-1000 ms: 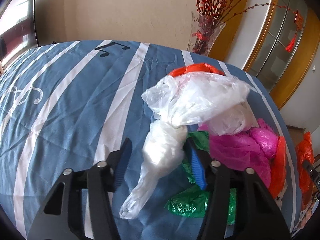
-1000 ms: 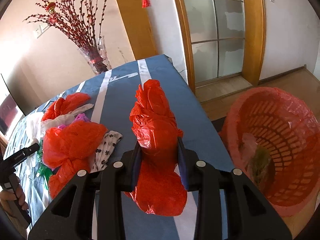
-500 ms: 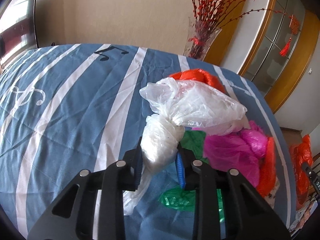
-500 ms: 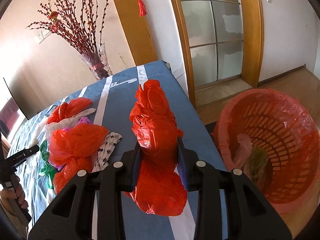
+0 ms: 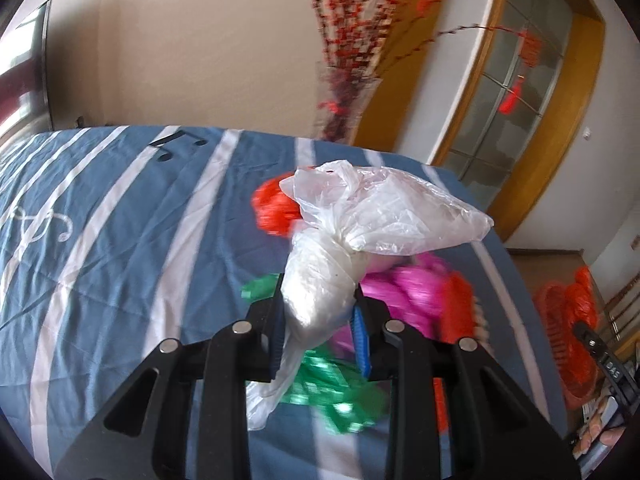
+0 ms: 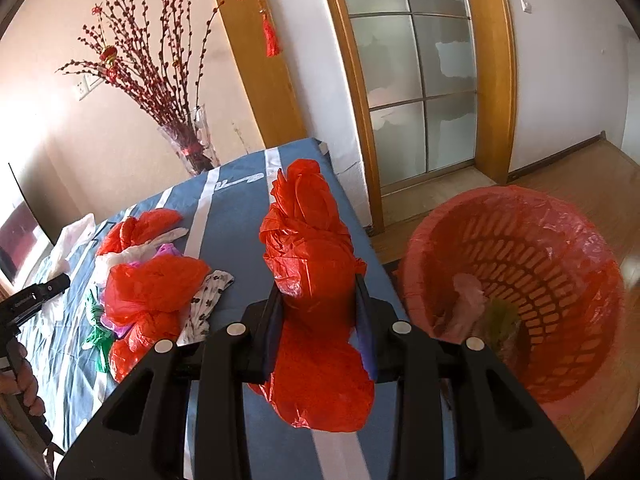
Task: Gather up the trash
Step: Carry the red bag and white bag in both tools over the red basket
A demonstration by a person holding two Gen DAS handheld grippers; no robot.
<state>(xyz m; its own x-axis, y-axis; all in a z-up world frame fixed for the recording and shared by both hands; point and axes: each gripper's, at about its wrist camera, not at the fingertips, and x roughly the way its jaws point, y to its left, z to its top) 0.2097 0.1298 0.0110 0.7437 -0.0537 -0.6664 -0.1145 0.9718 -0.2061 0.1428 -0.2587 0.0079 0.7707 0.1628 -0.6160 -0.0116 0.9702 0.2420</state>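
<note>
Left wrist view: left gripper [image 5: 318, 320] fingers pinching white bag [image 5: 360, 236]; background blurred, seemingly lifted.
Right wrist view: right gripper [image 6: 320, 308] fingers pinching red bag [image 6: 310, 264], beside basket [image 6: 560, 280].

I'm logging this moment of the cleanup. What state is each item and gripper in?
left gripper: shut on white bag
white bag: knotted, gripped below the knot
right gripper: shut on red bag
red bag: crumpled, held near the table edge
basket: lined, some trash at the bottom
bag pile: loose on the table
</note>
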